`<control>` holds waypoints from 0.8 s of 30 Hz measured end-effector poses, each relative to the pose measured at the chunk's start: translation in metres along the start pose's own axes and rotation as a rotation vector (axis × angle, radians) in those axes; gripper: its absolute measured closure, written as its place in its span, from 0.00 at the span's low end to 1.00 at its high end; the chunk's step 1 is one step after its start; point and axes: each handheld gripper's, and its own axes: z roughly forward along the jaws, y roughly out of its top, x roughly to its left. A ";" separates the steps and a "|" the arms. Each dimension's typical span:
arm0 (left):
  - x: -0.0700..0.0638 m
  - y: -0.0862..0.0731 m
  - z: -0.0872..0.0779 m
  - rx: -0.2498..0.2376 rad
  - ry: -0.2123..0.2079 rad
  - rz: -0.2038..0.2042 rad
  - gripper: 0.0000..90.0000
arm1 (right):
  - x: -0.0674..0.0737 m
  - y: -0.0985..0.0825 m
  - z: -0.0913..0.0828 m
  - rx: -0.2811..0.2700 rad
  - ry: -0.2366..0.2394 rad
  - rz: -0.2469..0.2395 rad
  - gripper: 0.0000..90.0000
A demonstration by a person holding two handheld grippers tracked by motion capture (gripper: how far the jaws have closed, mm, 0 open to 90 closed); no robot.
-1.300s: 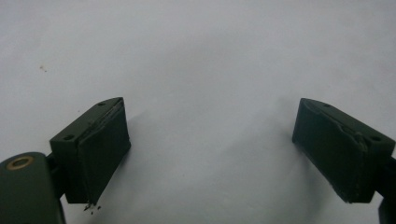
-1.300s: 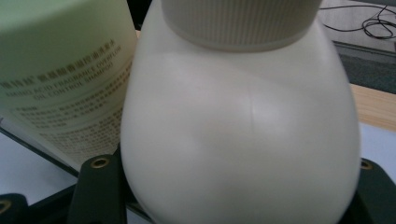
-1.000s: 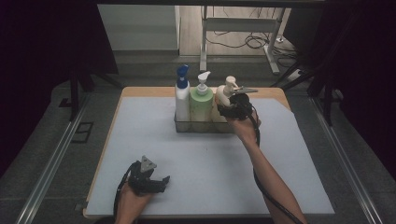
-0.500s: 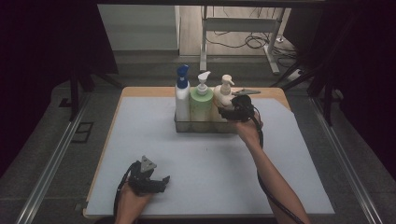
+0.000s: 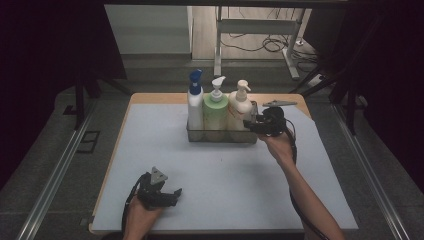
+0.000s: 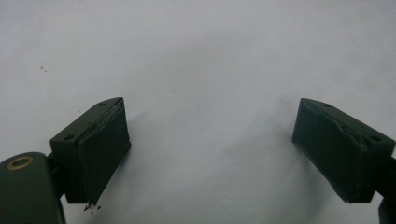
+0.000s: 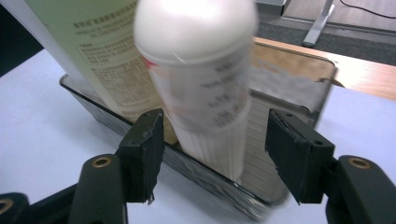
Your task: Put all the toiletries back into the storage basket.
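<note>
Cream bottle [image 7: 205, 84]: a pump bottle standing at the right end of the clear tray [image 5: 222, 136], in the high view upright beside its neighbours; in the right gripper view it leans and shows printed text on its side.
Clear tray: sits near the tabletop's [image 5: 225, 185] far edge, about midway along it, its long side parallel to that edge.
Other bottles: a green pump bottle [image 5: 215, 109] in the tray's middle and a white bottle with a blue spray head [image 5: 195, 102] at its left end, all three close together in a row.
Right gripper [image 7: 212, 149]: held just off the tray's right end, pointing at the cream bottle. Its jaws have just been closing and stand apart, one on each side of the bottle's lower part; neither pad touches the bottle.
Left gripper [image 6: 210, 149]: rests near the tabletop's near left corner, held in the person's hand [image 5: 141, 220]. Its jaws are wide apart with bare white tabletop between them.
Tabletop: white surface with a wooden rim showing at the far edge.
</note>
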 end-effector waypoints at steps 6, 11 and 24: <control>0.000 0.000 0.000 0.000 0.000 0.000 0.12 | -0.014 -0.003 -0.007 0.007 -0.040 0.009 0.67; 0.000 0.000 0.000 0.000 0.000 0.000 0.12 | -0.020 -0.004 0.004 0.030 -0.087 0.000 0.82; 0.000 0.000 0.000 0.001 0.000 0.002 0.12 | -0.026 0.005 0.043 0.074 -0.118 -0.012 0.98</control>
